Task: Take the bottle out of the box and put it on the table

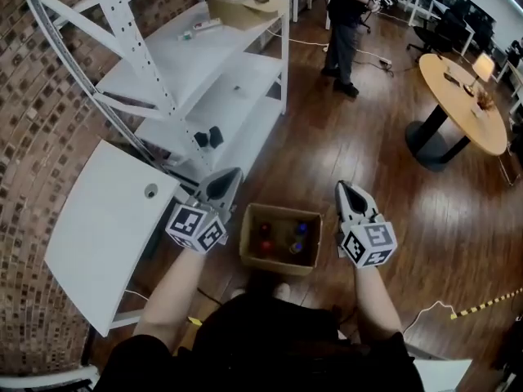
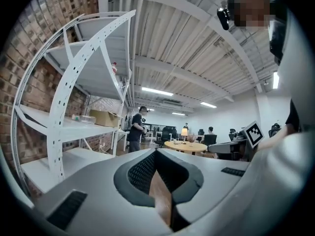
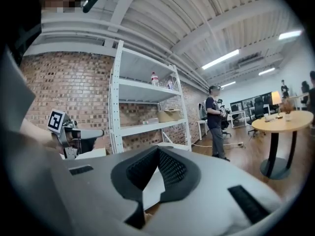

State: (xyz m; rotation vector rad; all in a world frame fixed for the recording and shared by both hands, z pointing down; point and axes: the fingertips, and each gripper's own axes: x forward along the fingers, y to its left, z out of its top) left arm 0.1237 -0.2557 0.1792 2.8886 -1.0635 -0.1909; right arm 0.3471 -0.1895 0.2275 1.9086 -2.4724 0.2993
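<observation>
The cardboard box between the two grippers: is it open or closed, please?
Open: the cardboard box has no lid over it, and bottle tops show inside.

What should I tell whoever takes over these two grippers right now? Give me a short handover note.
Left gripper: shut, empty, left of the box.
Right gripper: shut, empty, right of the box.
Bottles: in the open box on the floor, red and blue caps showing.
Done: no bottle out yet.
Left: open a gripper, lift one bottle out, stand it on the white table.
</observation>
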